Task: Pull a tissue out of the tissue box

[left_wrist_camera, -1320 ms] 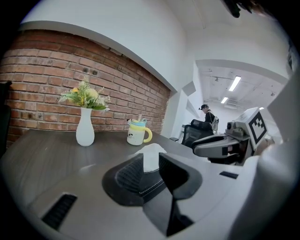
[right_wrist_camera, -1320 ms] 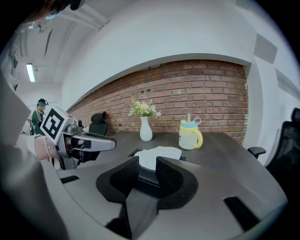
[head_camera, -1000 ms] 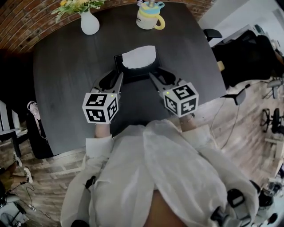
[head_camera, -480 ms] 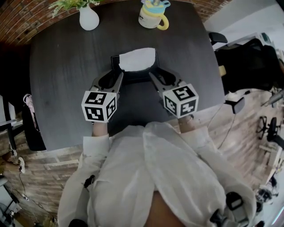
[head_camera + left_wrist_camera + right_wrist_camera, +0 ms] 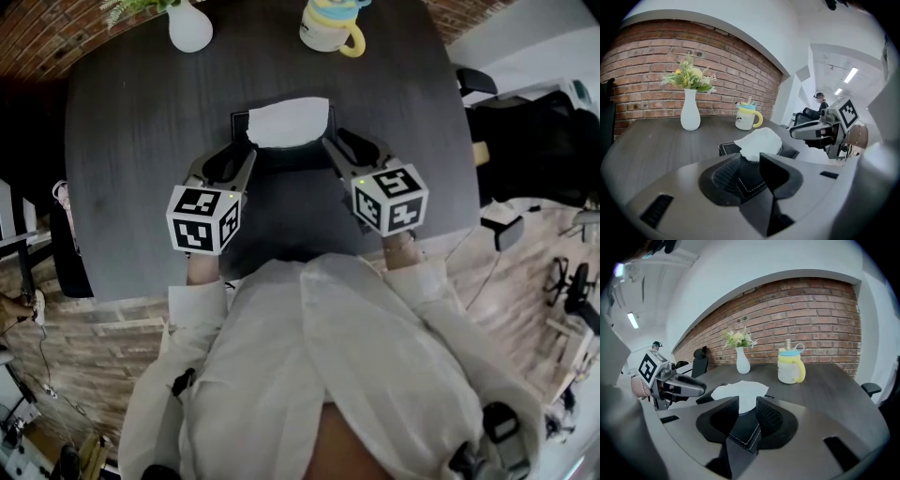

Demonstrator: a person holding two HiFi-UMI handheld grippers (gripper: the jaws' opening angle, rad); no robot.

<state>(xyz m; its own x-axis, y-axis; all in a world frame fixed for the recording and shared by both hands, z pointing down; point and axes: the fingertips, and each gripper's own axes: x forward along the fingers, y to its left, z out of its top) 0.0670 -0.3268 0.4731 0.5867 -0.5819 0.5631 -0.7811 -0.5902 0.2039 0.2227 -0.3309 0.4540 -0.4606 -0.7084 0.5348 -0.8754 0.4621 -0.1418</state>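
A black tissue box with white stitching sits mid-table, and a white tissue billows from its top. My left gripper is at the box's near left corner and my right gripper at its near right corner. In the left gripper view the box's stitched corner lies between the jaws of the gripper, which have just been opening; the tissue rises beyond. In the right gripper view a stitched corner lies between the jaws of the gripper, with gaps at the pads. Both stand open.
A white vase with flowers and a cream mug with a yellow handle stand at the far side of the dark round table. A black chair stands off the right edge. My white-sleeved arms are at the near edge.
The right gripper has moved forward along the box's near right corner. The left gripper has sunk a little towards the near left corner. The box and tissue stay put.
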